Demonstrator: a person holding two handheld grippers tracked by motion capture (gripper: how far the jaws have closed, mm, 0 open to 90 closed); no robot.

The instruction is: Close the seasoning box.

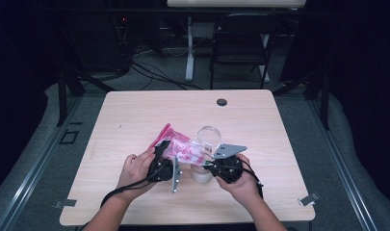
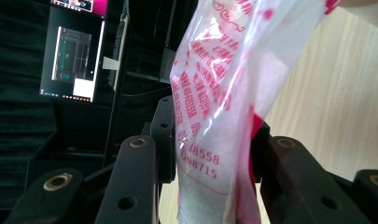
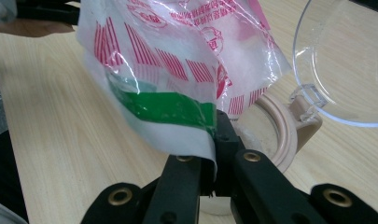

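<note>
Both tongs clamp the plastic bag (image 1: 179, 148): left tongs (image 2: 210, 158) mid-bag, right tongs (image 3: 213, 154) its green-striped edge above the open jar (image 3: 275, 135).

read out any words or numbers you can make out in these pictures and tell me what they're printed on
"48558": red digits on the clear plastic bag, left gripper view; the start is hidden in a fold.
"298715": red digits on the line below; the first digit is uncertain.
Rows of red characters higher on the bag, in both gripper views: too blurred to read.
Red round emblem on the bag in the right gripper view: unreadable.
Monitor in the background: too small to read.
</note>
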